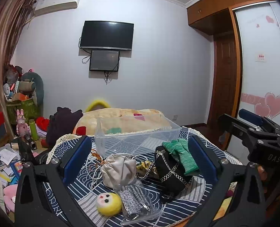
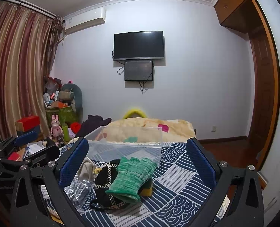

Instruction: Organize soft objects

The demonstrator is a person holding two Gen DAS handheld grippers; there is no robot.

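A pile of soft things lies on a blue patterned cloth (image 1: 177, 211). A beige drawstring pouch (image 1: 119, 170), a yellow felt face ball (image 1: 108, 204), a plastic bag of grey knit (image 1: 134, 202), a black chain-trimmed bag (image 1: 170, 172) and a green knit glove (image 1: 181, 154) on top of it. A clear plastic bin (image 1: 136, 134) stands behind them. My left gripper (image 1: 140, 158) is open above the pile, holding nothing. My right gripper (image 2: 138, 160) is open over the green glove (image 2: 130, 176) and black bag (image 2: 104, 181), holding nothing. The bin (image 2: 124, 143) is beyond it.
A folded beige blanket (image 1: 121, 117) and dark clothing (image 1: 62, 124) lie behind the bin. Toys, papers and boxes (image 1: 11, 151) crowd the left. A wardrobe (image 1: 261, 66) and a door stand at the right. The right gripper's body (image 1: 257, 138) shows in the left wrist view.
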